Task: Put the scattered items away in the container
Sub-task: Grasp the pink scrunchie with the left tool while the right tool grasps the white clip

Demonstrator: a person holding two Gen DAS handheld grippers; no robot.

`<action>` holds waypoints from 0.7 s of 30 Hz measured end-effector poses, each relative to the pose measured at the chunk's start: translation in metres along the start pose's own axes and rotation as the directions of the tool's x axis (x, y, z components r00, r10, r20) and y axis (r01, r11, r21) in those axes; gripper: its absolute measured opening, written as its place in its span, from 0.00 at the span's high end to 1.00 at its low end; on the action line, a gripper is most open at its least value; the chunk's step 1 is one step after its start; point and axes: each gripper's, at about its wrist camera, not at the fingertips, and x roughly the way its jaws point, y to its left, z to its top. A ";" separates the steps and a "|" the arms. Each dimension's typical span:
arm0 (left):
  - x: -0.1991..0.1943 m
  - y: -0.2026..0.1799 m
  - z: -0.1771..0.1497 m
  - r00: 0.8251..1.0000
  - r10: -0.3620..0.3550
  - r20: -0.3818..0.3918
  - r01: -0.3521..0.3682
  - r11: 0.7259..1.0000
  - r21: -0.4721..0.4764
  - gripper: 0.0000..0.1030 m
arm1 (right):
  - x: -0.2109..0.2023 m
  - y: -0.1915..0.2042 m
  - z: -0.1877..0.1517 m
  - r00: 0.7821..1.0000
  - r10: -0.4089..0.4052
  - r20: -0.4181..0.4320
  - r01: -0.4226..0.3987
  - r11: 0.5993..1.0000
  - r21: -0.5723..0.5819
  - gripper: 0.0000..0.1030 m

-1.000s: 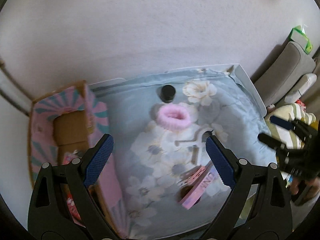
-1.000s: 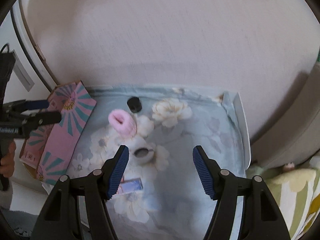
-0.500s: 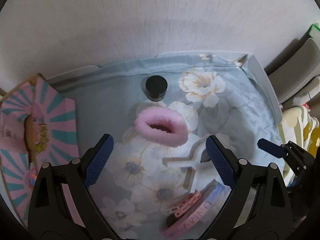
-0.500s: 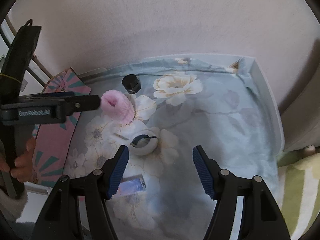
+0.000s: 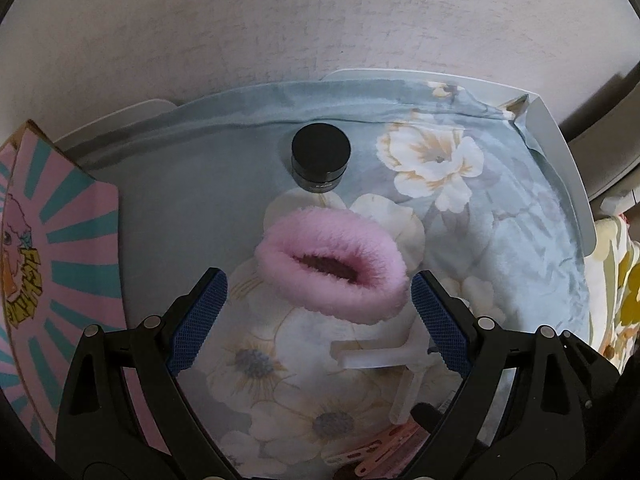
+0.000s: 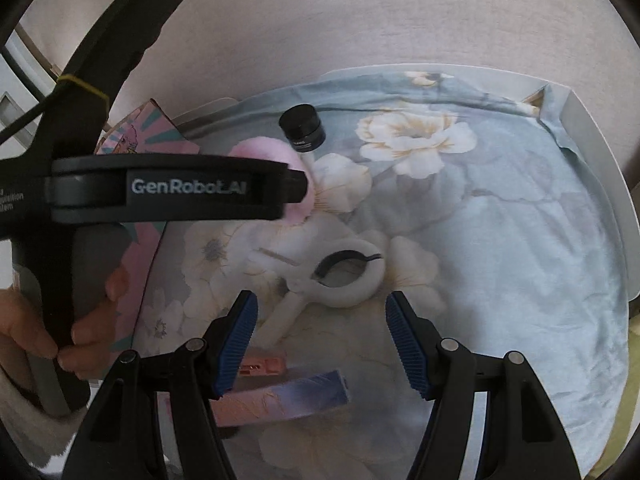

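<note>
A fluffy pink scrunchie [image 5: 332, 266] lies on the floral blue cloth. My left gripper [image 5: 319, 320] is open, its blue pads either side of the scrunchie's near edge, apart from it. A black jar [image 5: 320, 158] stands behind the scrunchie. My right gripper [image 6: 322, 340] is open just in front of a white ring-shaped holder [image 6: 348, 276]. The left gripper's body [image 6: 168, 192] crosses the right wrist view and hides most of the scrunchie [image 6: 264, 152]. The pink striped box [image 5: 52, 264] is at the left.
A pink and purple flat pack [image 6: 288, 398] and a pink clip [image 6: 260, 364] lie near the right gripper's left finger. The white holder's arms [image 5: 384, 356] lie near the left gripper's right finger. The table's white rim [image 6: 600, 168] runs along the right. A wall stands behind.
Both grippers have moved forward and down toward the cloth. The left gripper has closed in on the pink scrunchie. The right has closed in on the white ring holder. Both stay open.
</note>
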 end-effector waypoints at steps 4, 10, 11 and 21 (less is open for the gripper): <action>0.001 0.004 -0.004 1.000 -0.005 0.013 0.005 1.000 -0.004 0.26 | 0.011 0.010 -0.001 0.998 -0.058 0.000 0.058 0.997 -0.041 0.39; -0.002 0.002 -0.006 0.999 -0.043 0.027 0.043 0.999 0.017 0.52 | 0.022 0.014 -0.002 0.992 -0.122 0.022 0.124 0.988 -0.089 0.39; -0.003 0.001 -0.006 0.999 -0.038 0.032 0.037 0.999 0.026 0.57 | 0.022 0.015 -0.003 0.991 -0.127 0.029 0.130 0.986 -0.101 0.39; -0.015 0.014 -0.007 0.998 -0.031 0.063 0.031 1.000 -0.003 0.76 | 0.017 0.003 -0.009 0.989 -0.116 0.095 0.127 0.985 -0.120 0.43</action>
